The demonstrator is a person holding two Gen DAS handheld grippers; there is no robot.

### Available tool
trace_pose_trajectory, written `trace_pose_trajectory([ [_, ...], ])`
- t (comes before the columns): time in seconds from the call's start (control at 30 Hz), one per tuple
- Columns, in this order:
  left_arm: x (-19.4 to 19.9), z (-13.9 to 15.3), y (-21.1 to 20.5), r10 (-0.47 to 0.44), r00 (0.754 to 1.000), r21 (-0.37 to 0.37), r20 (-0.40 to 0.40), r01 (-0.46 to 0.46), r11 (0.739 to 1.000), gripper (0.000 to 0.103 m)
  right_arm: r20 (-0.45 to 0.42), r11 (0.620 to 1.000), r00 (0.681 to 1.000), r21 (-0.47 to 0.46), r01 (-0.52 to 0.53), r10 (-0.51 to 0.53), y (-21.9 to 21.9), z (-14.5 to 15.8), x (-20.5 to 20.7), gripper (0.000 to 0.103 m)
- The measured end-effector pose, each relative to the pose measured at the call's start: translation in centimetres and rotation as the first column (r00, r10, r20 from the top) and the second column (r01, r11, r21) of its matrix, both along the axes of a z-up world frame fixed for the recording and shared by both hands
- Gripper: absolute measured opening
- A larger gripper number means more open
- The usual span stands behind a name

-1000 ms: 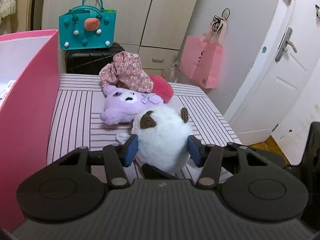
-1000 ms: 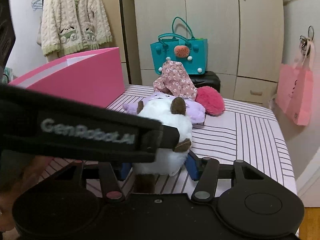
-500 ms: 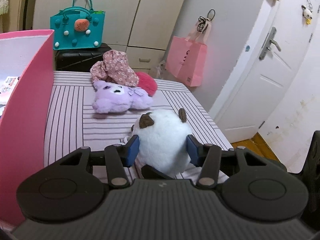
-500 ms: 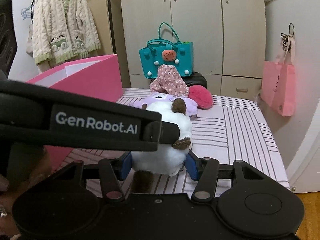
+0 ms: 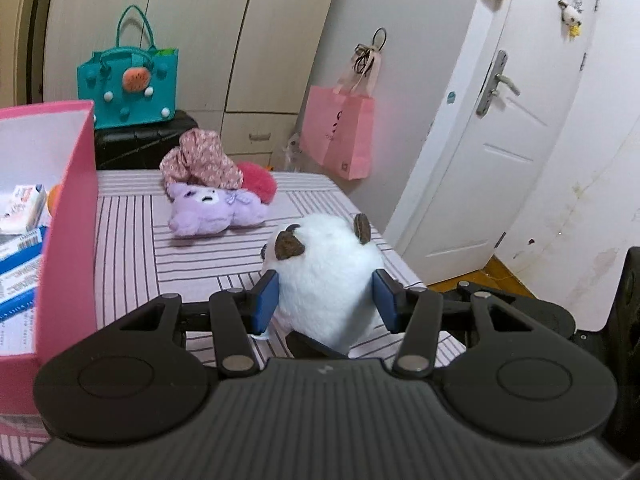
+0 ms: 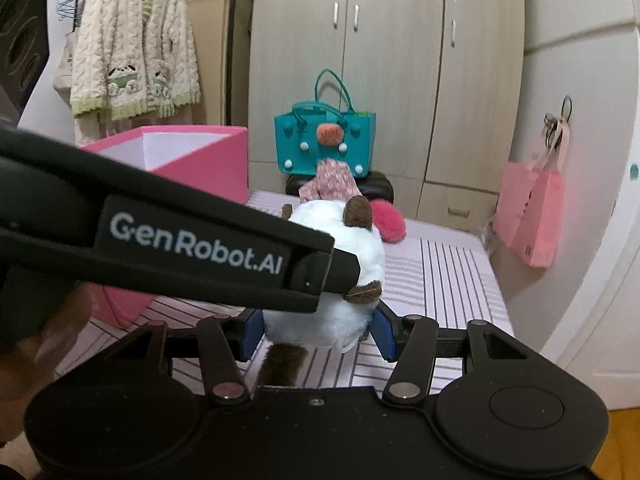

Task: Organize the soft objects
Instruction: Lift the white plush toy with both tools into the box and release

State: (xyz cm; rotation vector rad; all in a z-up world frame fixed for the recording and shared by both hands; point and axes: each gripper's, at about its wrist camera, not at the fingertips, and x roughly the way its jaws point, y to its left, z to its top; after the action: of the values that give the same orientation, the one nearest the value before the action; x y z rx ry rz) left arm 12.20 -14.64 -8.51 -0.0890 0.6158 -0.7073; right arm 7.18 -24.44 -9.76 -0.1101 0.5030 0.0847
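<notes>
White plush toy (image 5: pixel 326 276) squeezed between blue pads of both left tongs (image 5: pixel 326 300) and right tongs (image 6: pixel 316 330), above striped bed (image 5: pixel 132 248).

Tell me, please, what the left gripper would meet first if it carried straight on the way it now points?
Holding the white plush, the left gripper points down toward the striped bed. It would likely reach bare cover first, just right of the purple plush; depth is uncertain.

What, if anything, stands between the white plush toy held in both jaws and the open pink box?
Nothing visible does. The white plush toy is clamped by both grippers above the striped bed, and the pink box stands open just to its left.
</notes>
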Motion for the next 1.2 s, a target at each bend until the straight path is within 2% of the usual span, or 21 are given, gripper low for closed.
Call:
trace_pose_trajectory([
  [0.53,-1.9,3.4,5.0,0.011,0.999,-0.03,0.035,-0.01,1.0,0.05,0.054,0.992,0.995,-0.097,-0.077,0.083,4.5,3.6,-0.7,0.06],
  [0.73,-1.4,5.5,7.9,0.028,0.998,-0.08,0.052,-0.024,0.996,0.05,0.089,0.983,0.988,-0.144,-0.116,0.13,6.8,5.7,0.1,0.06],
  [0.8,-1.1,6.3,8.9,0.031,0.998,-0.083,0.056,-0.027,0.996,0.05,0.093,0.982,0.983,-0.119,-0.149,0.16,7.3,6.6,0.9,0.06],
  [0.9,-0.5,7.6,10.3,0.044,0.996,-0.057,0.08,-0.04,0.998,0.05,0.105,0.98,0.975,0.008,-0.2,0.198,7.6,7.3,2.0,0.06],
  [0.93,-0.3,7.9,10.7,0.051,0.995,-0.05,0.087,-0.047,0.998,0.05,0.116,0.976,0.97,0.023,-0.216,0.212,7.9,7.6,2.3,0.06],
  [1.07,0.2,9.3,13.6,0.091,0.989,-0.063,0.12,-0.084,0.994,0.05,0.164,0.962,0.949,0.003,-0.273,0.269,10.1,8.7,3.3,0.06],
  [1.2,0.6,10.6,16.2,0.141,0.979,-0.086,0.15,-0.129,0.988,0.05,0.159,0.944,0.932,-0.017,-0.328,0.327,12.2,10.0,5.0,0.06],
])
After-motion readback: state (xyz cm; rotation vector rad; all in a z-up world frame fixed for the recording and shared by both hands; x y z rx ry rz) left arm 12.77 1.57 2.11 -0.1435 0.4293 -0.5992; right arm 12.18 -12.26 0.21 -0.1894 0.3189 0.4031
